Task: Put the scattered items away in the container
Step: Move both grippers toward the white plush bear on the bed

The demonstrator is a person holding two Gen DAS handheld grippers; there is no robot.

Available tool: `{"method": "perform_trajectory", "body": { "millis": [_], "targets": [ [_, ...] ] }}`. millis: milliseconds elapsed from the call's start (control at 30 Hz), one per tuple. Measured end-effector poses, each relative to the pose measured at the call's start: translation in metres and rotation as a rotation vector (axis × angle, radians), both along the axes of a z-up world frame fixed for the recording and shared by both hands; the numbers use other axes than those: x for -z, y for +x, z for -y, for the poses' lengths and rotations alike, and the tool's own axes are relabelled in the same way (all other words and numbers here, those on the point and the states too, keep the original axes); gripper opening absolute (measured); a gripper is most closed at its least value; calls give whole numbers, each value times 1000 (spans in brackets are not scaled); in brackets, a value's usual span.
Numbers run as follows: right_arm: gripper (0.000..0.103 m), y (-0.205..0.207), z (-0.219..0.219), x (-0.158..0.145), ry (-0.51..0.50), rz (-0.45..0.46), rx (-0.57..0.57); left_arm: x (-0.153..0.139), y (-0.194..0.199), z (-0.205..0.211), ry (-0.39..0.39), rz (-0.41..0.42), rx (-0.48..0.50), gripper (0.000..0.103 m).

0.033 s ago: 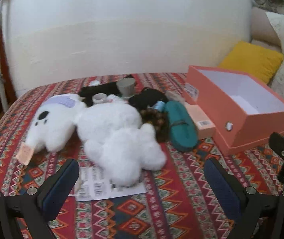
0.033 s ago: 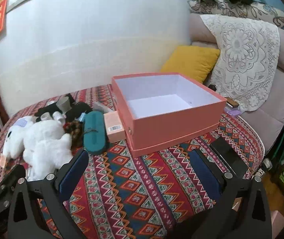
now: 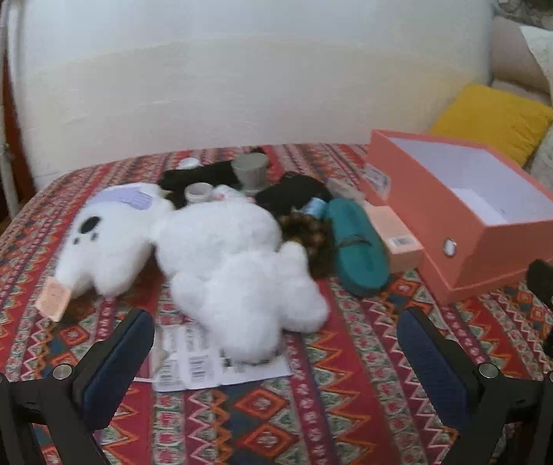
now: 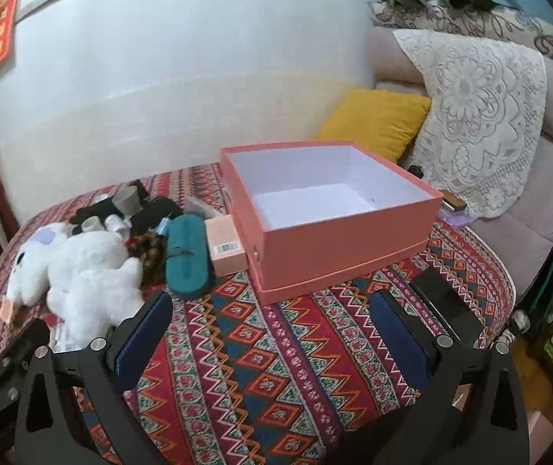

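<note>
Plush toy (image 3: pixel 214 259), left gripper (image 3: pixel 276 352) hovering, spread wide

A bare stretch of the red patterned bedspread (image 4: pixel 261 352) lies in front of the open coral cardboard box (image 4: pixel 338 240), whose top stands unobstructed. To its left the white plush toy (image 3: pixel 230 263), teal fabric pouch (image 3: pixel 358 252) and small pink carton (image 3: pixel 396 232) crowd together, touching. A black phone (image 4: pixel 445 302) lies near the right edge.

Open salmon box (image 4: pixel 338 240) empty, upright; white plush (image 3: pixel 214 259), teal pouch (image 3: pixel 358 252), small pink carton (image 3: pixel 396 236) piled beside it.
</note>
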State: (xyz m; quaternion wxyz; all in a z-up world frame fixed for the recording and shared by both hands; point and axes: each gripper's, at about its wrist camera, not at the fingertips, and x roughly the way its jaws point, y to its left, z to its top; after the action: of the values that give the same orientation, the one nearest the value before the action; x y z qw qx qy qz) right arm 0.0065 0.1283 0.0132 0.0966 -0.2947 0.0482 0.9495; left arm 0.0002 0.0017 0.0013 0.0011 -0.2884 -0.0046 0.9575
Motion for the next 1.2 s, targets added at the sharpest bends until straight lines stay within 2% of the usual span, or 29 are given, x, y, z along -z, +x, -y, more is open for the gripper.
{"method": "perform_trajectory", "body": {
  "millis": [200,267,300,467,733,867,1033,1200],
  "targets": [
    [103,6,15,-2,86,-15,-21,-9,-4,-11,10,-37,-1,103],
    [103,8,20,-3,113,-20,-29,-8,5,21,71,-60,7,103],
    [103,8,23,-7,112,-17,-35,-9,10,34,77,-64,3,103],
    [103,10,25,-19,79,-15,-53,-9,9,36,51,-45,-34,103],
    [103,13,30,-15,88,-32,-66,-10,8,38,11,-14,-90,103],
    [103,7,33,-9,77,-22,-72,-5,7,38,5,-10,-87,103],
    [103,-2,39,-1,81,-2,-97,-3,5,41,52,-11,-51,103],
    [103,-12,40,7,70,3,-104,1,1,42,46,-8,-64,103]
  ]
}}
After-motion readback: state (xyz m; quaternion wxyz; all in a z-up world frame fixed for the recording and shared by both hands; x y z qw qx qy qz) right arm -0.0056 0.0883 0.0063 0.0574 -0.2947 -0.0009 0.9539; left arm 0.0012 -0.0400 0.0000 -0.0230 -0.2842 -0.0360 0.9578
